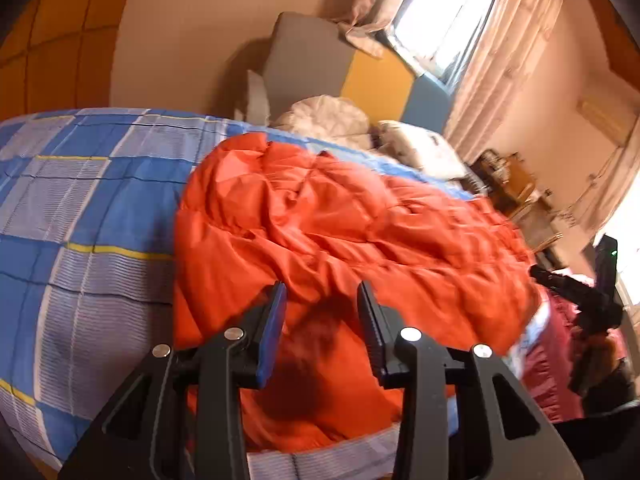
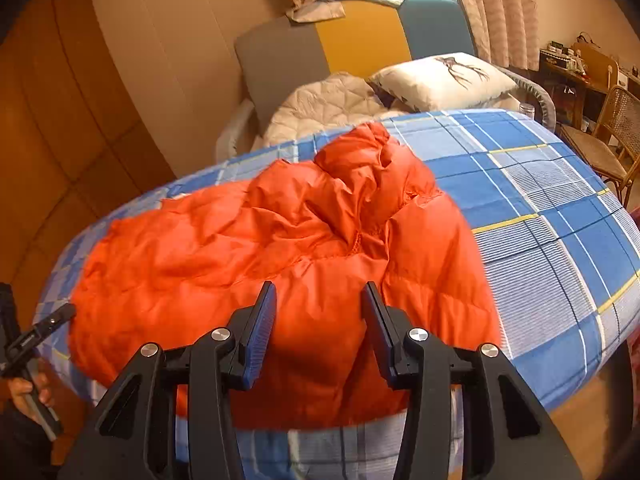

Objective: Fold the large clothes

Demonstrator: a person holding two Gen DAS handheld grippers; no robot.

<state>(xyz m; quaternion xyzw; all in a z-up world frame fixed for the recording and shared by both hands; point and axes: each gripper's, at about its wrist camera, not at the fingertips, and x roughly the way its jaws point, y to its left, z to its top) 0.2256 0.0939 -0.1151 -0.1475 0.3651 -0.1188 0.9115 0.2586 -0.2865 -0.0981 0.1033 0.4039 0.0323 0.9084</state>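
An orange puffer jacket lies crumpled across the bed's blue checked sheet, its hood toward the headboard. My left gripper hovers over the jacket's near edge, open, with only fabric seen behind the gap. My right gripper stands open over the near hem at the other end of the jacket, pads off the cloth. Each wrist view also catches the other gripper at its edge: the right one and the left one, held by a hand.
A white pillow and a pale quilt lie by the grey, yellow and teal headboard. A wicker chair and a cluttered desk stand right of the bed. A maroon garment hangs off the near bed corner.
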